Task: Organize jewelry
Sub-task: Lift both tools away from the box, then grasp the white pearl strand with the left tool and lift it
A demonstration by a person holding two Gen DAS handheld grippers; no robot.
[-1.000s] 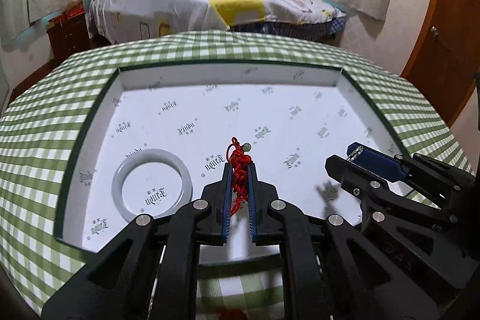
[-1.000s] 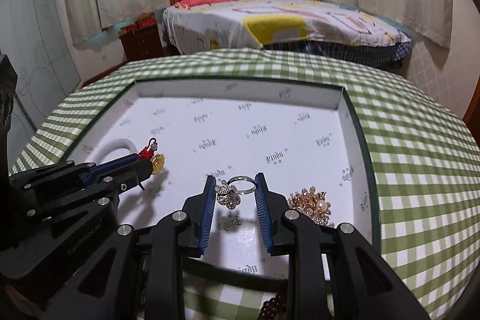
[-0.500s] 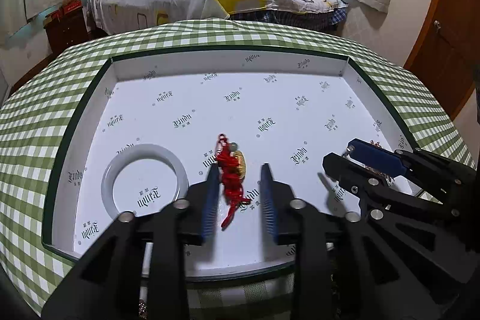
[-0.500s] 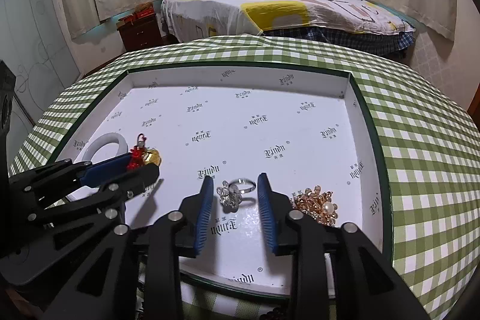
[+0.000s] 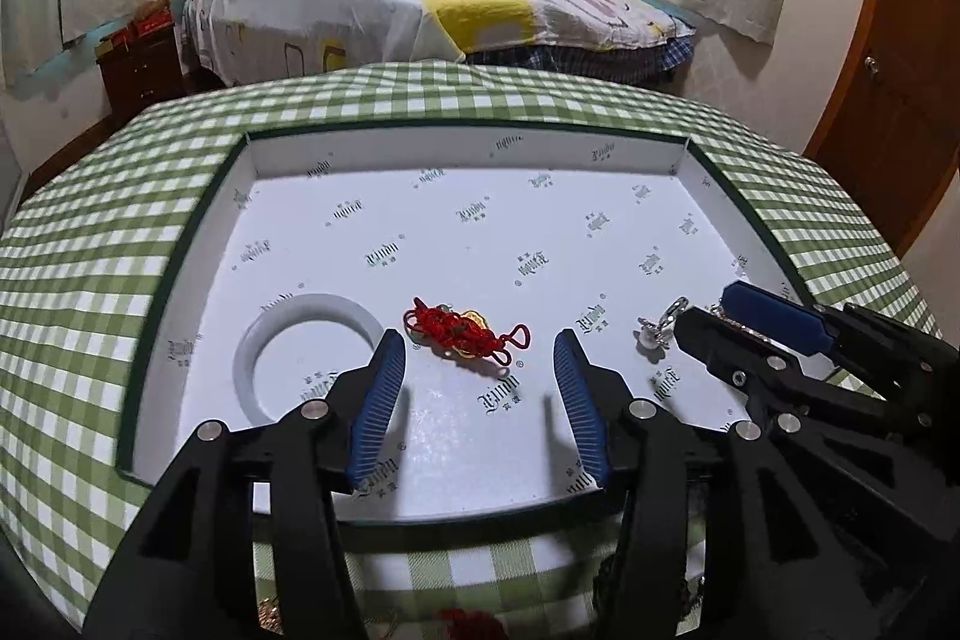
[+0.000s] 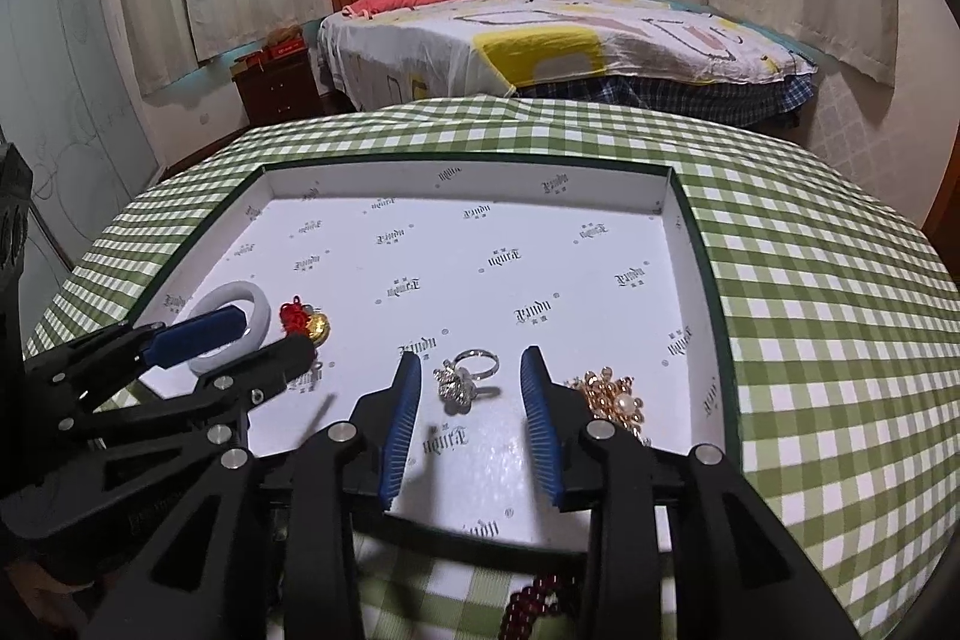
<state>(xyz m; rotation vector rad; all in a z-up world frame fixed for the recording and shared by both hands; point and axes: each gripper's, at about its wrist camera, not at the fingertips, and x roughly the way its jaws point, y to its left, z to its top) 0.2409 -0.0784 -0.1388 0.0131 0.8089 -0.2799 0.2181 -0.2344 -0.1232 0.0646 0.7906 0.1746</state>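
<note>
A white tray (image 5: 468, 154) with a dark green rim lies on the checked table. In it are a white bangle (image 5: 243, 364), a red cord charm with a gold piece (image 5: 465, 334), a silver ring (image 5: 660, 331) and a gold pearl brooch (image 6: 612, 400). My left gripper (image 5: 477, 340) hovers over the charm with its jaws opening. The charm lies loose on the tray floor between the jaws, clear of both pads. My right gripper (image 6: 471, 358) straddles the silver ring (image 6: 465, 376). Its jaws are opening too, and neither pad touches the ring.
A dark red bead bracelet (image 6: 534, 604) lies on the green checked cloth (image 6: 810, 310) in front of the tray. More jewelry shows dimly at the near table edge (image 5: 468, 625). A bed (image 5: 420, 10) stands behind the table and a wooden door (image 5: 900, 70) is at the right.
The left jaws went from shut on the red cord charm to wide apart, and the charm now lies flat on the tray. The right jaws widened a little around the ring.
</note>
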